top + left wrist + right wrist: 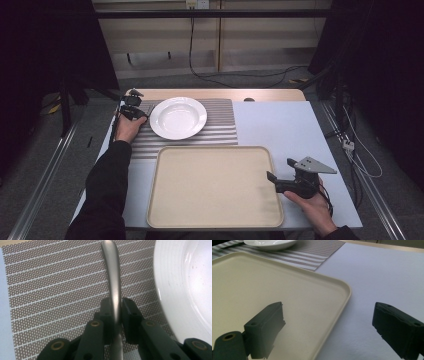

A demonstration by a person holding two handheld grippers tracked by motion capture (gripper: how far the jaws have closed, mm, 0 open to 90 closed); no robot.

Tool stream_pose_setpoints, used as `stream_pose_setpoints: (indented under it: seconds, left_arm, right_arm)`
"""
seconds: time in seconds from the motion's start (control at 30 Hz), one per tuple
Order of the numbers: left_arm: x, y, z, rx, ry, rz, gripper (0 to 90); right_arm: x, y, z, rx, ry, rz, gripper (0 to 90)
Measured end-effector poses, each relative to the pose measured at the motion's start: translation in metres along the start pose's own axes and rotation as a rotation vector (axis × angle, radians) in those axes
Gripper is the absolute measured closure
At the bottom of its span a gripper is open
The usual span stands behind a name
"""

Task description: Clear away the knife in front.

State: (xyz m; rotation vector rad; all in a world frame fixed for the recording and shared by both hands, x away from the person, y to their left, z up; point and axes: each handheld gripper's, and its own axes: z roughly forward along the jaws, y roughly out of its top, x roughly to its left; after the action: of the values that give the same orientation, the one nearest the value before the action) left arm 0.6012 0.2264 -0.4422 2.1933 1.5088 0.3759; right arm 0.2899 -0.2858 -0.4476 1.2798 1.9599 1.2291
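A grey metal utensil handle [113,272] runs along the striped placemat [55,290], just left of the white plate [185,282]. My left gripper [116,307] is shut on that handle, with both pads pressed against its sides; the utensil's other end is hidden below the jaws. In the high view the left gripper [134,111] sits at the placemat's left edge beside the plate [178,117]. My right gripper [280,168] stands open over the right rim of the empty beige tray [215,187]. Nothing is between its jaws [329,315], which straddle the tray's edge [342,290].
The placemat [220,125] lies behind the tray on a pale blue table top [280,125]. Bare table [387,272] stretches to the right of the tray. A wooden strip [270,94] runs along the table's far edge, with cables on the floor beyond.
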Motion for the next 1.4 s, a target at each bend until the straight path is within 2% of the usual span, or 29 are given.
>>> stream_pose_setpoints:
  seconds: [0.2,0.23,0.3,0.57,1.0,1.4]
  left_arm:
    - [0.000,0.000,-0.001,-0.005,0.004,0.003,80.2]
    - [0.001,-0.001,-0.002,0.001,-0.012,-0.005,80.2]
    - [0.002,-0.001,-0.002,0.000,-0.017,-0.008,80.1]
    - [0.002,-0.001,-0.007,-0.003,-0.005,-0.005,80.1]
    - [0.000,-0.002,-0.018,-0.011,-0.010,0.021,80.1]
    - [0.004,-0.004,-0.031,-0.044,-0.008,0.015,80.1]
  right_arm:
    - [0.001,0.000,0.000,0.002,0.002,-0.002,10.1]
    - [0.001,0.000,0.000,0.001,0.001,0.000,10.1]
    - [0.001,0.000,0.000,0.002,0.000,0.000,10.1]
    - [0.001,0.000,0.000,0.001,0.001,-0.004,10.1]
    - [0.001,0.000,0.000,0.003,0.007,-0.001,10.1]
    - [0.000,0.000,0.000,0.005,0.007,0.002,10.1]
